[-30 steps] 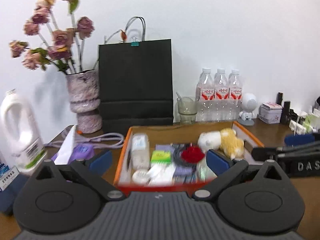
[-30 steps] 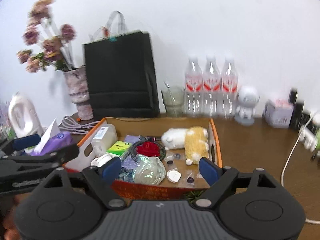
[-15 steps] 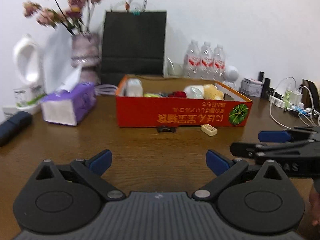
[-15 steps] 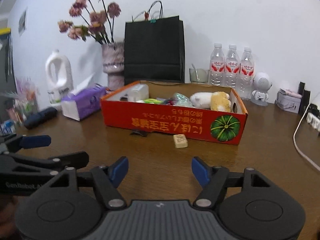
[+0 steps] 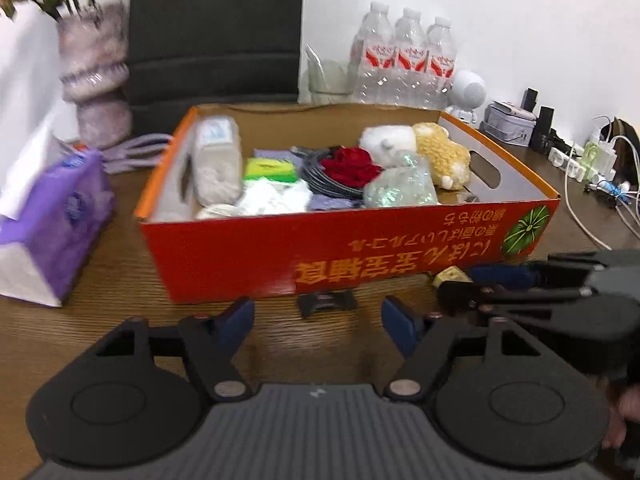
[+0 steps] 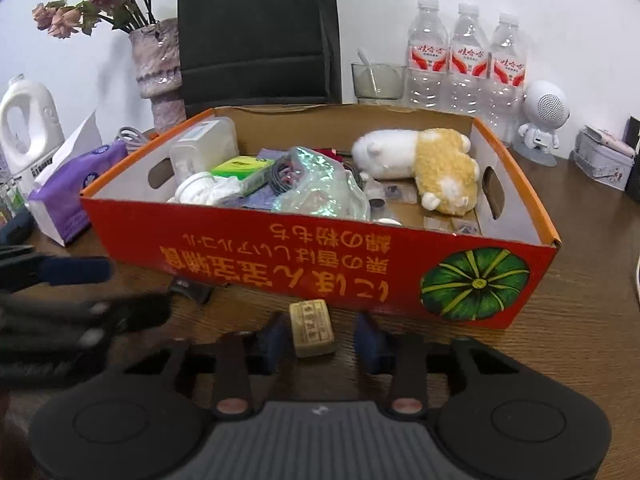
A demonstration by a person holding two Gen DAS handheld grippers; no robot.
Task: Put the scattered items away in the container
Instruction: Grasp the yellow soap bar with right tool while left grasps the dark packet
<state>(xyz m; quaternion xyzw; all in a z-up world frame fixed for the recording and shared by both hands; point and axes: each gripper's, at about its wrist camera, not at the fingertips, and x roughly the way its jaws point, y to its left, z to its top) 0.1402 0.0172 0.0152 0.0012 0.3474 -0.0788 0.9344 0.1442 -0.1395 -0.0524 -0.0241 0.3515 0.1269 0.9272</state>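
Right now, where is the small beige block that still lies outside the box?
In the right wrist view, the beige block lies on the table before the red box, between the right gripper's closing jaws.

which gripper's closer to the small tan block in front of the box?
Right. The right gripper straddles the tan block, jaws closing around it. The left gripper sits off to the side, lined up on the black clip instead.
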